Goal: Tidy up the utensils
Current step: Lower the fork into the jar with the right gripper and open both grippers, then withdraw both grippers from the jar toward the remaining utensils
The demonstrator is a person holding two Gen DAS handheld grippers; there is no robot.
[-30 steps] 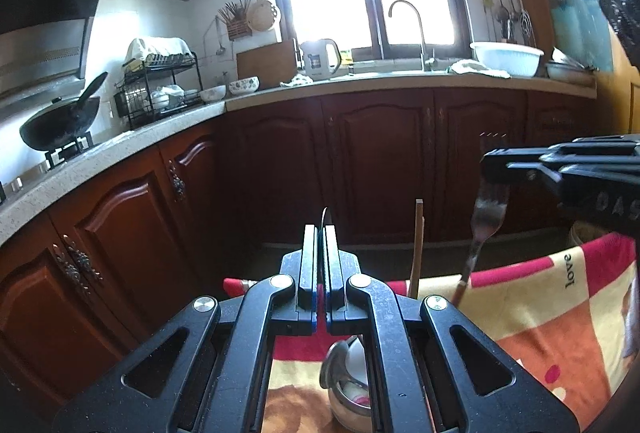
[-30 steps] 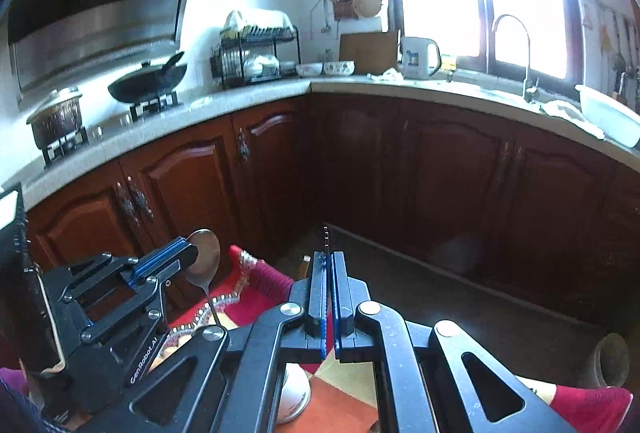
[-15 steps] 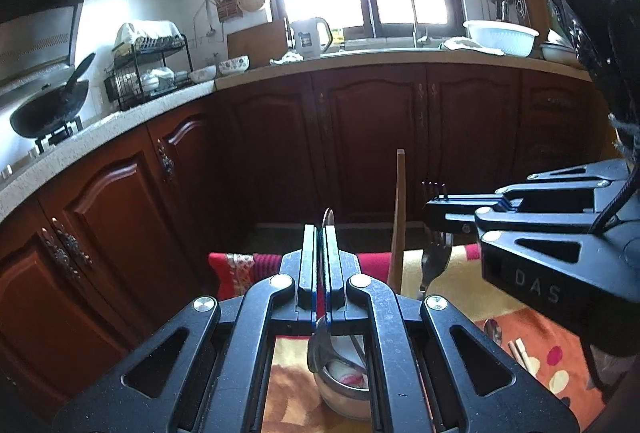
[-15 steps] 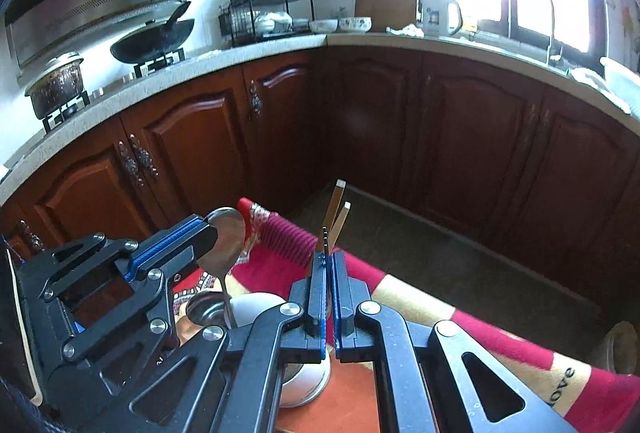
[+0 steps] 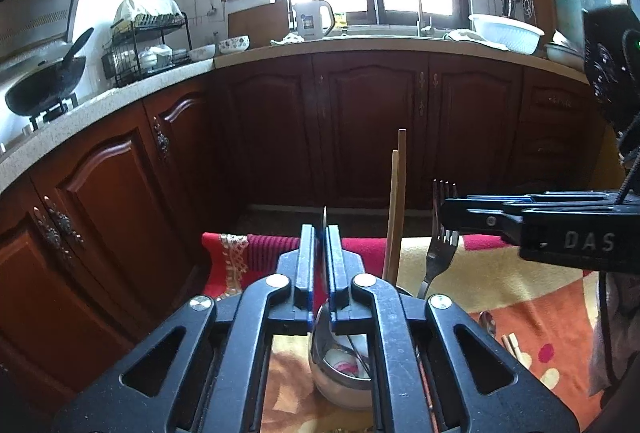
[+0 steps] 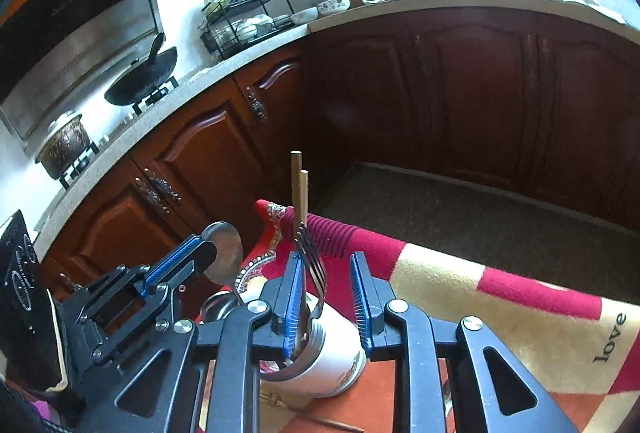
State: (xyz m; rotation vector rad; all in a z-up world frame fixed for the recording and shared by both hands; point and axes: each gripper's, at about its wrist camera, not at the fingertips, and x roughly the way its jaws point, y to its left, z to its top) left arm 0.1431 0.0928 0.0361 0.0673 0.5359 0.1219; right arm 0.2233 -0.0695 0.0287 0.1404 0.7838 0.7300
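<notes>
A white utensil cup (image 6: pixel 328 365) with a steel rim stands on a patterned cloth; it also shows in the left wrist view (image 5: pixel 340 385). Two chopsticks (image 6: pixel 298 193) and a fork (image 6: pixel 310 261) stand in it. My right gripper (image 6: pixel 326 293) is open, its jaws apart on either side of the fork, just above the cup. My left gripper (image 5: pixel 319 265) is shut on a steel spoon (image 6: pixel 224 257), holding it upright beside the cup's left rim. The fork (image 5: pixel 440 245) and chopsticks (image 5: pixel 398 209) rise to its right.
The cloth (image 6: pixel 500 313) covers a table whose far edge drops to the floor. More utensils (image 5: pixel 500 333) lie on the cloth at right. Dark wooden kitchen cabinets (image 5: pixel 376 129) and a counter with a wok (image 5: pixel 44 85) stand beyond.
My right gripper has opened and let go of the fork, which now stands in the cup. Both grippers have come lower toward the cup.
</notes>
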